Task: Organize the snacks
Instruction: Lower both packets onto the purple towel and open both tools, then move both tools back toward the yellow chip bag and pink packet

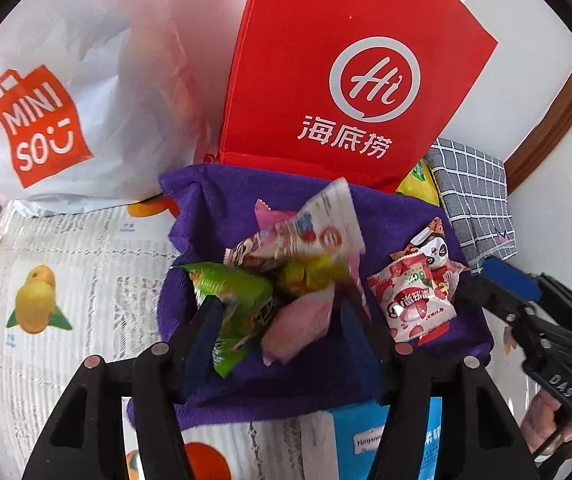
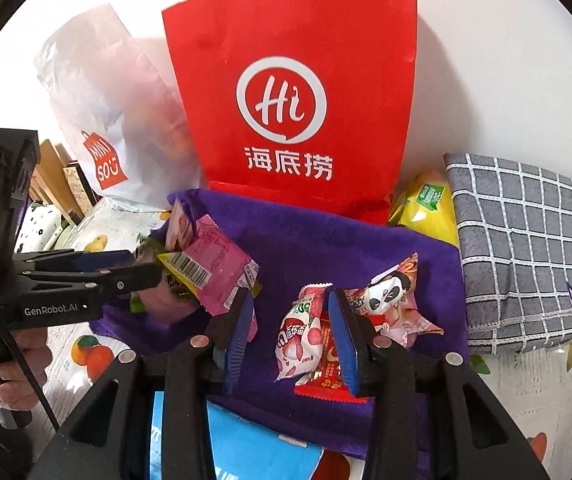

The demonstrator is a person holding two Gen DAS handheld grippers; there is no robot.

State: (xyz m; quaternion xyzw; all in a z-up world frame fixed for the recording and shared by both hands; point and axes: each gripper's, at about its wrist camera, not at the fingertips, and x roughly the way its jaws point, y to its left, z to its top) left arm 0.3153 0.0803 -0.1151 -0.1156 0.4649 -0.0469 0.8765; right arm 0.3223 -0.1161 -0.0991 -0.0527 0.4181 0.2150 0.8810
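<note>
1. Purple towel (image 2: pixel 325 240) spread on fruit-print table cover (image 1: pixel 66 248), in front of upright red paper bag (image 2: pixel 293 80); white Miniso bag (image 1: pixel 66 80) to its left, grey checked cloth (image 2: pixel 525 248) to its right, yellow packet (image 2: pixel 425 208) between red bag and cloth
2. Left gripper (image 1: pixel 282 304) jaws apart around a heap of snack packets (image 1: pixel 286 264) on the towel's left part; green packet (image 1: pixel 238 304) touches its left finger, clamp not confirmed, looks loose
3. Right gripper (image 2: pixel 289 316) jaws apart, strawberry packet (image 2: pixel 297 332) between the fingers, whether the pads touch it I cannot tell; it lies on a red packet (image 2: pixel 325 376)
4. Panda packet (image 2: pixel 389 304) just right of right finger, on towel
5. Person's hand (image 2: pixel 10 368) grips left gripper handle
</note>
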